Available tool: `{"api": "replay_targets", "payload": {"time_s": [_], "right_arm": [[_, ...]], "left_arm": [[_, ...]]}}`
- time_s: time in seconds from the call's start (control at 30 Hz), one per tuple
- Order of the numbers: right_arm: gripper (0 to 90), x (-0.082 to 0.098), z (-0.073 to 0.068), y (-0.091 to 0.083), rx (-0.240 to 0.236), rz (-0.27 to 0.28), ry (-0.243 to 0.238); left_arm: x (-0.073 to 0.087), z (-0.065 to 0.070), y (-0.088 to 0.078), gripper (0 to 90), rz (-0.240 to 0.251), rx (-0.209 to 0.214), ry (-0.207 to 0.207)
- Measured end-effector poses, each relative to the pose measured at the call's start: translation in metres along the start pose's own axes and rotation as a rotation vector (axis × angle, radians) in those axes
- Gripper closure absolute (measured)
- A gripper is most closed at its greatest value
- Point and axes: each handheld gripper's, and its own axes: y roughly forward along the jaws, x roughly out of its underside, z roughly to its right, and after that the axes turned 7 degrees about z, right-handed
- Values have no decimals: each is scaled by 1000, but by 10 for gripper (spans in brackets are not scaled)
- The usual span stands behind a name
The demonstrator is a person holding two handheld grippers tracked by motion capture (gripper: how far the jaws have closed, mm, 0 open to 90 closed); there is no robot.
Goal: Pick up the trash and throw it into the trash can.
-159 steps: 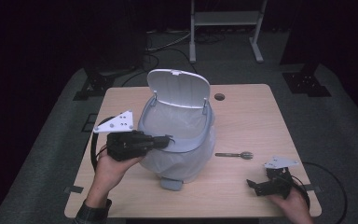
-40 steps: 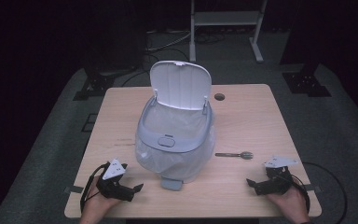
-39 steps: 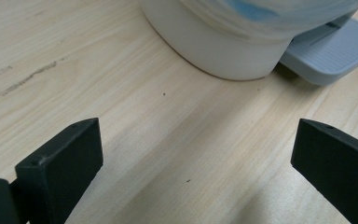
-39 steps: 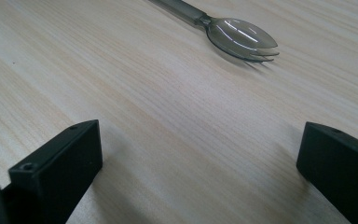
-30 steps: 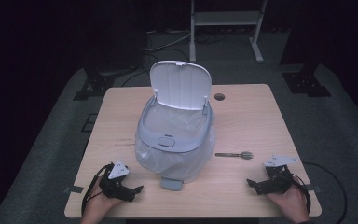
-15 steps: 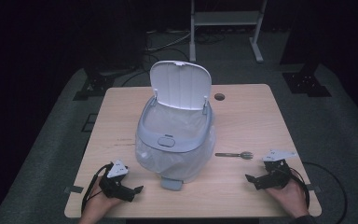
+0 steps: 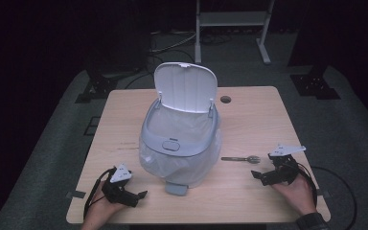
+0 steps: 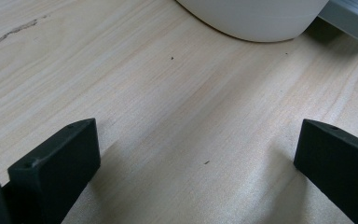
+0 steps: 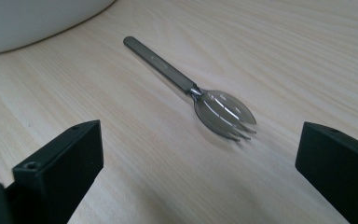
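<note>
Right claw [image 7: 258, 176] edged toward fork [image 7: 242, 159] | both claws apart | left claw [image 7: 139, 195] near table edge [image 7: 191, 221]

The surface [image 7: 249, 122] is pale wood with a fine, straight grain and a matt finish; a thin dark scratch runs across it in the left gripper view. The fork [image 9: 193, 91] looks like smoky, see-through plastic, its handle matt grey and its tines glossy where they catch the light. The bin [image 7: 182, 143] is smooth pale plastic with a soft sheen, and its raised lid [image 7: 186, 88] is the same. A thin, crinkled, translucent plastic liner [image 7: 153, 160] hangs over its sides. The left tongs [image 8: 196, 163] and right tongs [image 9: 198, 163] have matt black, hard-looking jaws with sharp edges.
</note>
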Motion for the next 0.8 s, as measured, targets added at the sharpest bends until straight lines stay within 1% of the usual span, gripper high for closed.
{"api": "replay_targets", "payload": {"time_s": [0.03,0.07,0.23,0.3,0.4,0.47,0.53,0.6,0.8], "right_arm": [[0,-2,0,2,-3,-6,1],[0,-3,0,3,-3,-8,-9],[1,-11,1,10,-14,-1,-19],[30,-13,2,13,-26,3,-18],[31,-17,2,19,-27,3,-24],[31,-20,2,24,-31,-5,-27],[38,-23,2,29,-38,0,-31],[39,-24,2,35,-48,-10,-26],[46,-28,3,51,-61,-30,-37]], "left_arm": [[0,0,0,0,0,0,0],[0,0,0,0,0,0,0],[0,0,0,0,0,0,1],[0,0,0,0,0,1,3],[0,0,0,0,-1,2,3],[0,0,0,0,0,3,3],[0,0,0,0,-1,4,6],[0,0,0,0,-2,4,8],[0,0,0,0,-4,7,9]]}}
